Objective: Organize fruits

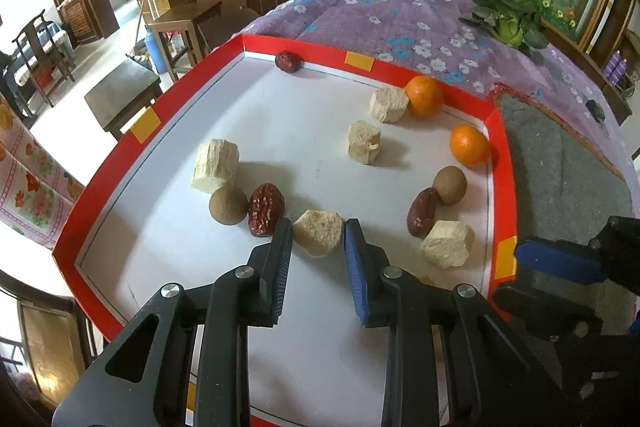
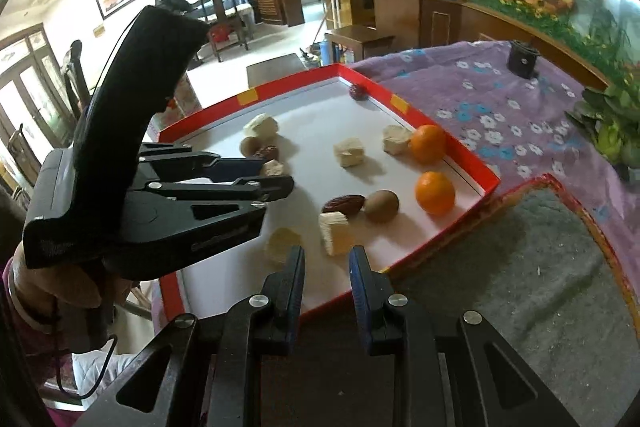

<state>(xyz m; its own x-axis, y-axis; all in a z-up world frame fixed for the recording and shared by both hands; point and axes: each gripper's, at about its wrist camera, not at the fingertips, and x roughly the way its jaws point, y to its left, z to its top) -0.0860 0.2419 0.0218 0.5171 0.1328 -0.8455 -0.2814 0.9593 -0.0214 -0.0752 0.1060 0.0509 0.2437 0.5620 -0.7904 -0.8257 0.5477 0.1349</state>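
Sorting is barely begun, in my judgement: every fruit lies loose and mixed on the red-rimmed tray point(image 1: 502, 147), with no kind grouped.

At the tray's left a pale cut chunk point(image 1: 216, 166) touches a brown round fruit point(image 1: 228, 205), and beside that lies a red date point(image 1: 265, 209) with its long axis running from near to far.

At centre, my left gripper point(image 1: 318, 247) is clenched on a pale hexagonal chunk point(image 1: 319, 233), both pads on its sides, flat face up, the piece seemingly on the tray floor.

To the right, a second date point(image 1: 423, 211) leans diagonally against another brown fruit, and two oranges point(image 1: 469, 145) sit by the far-right rim.

My right gripper point(image 2: 326, 269) hangs clenched on nothing over the tray's near edge.
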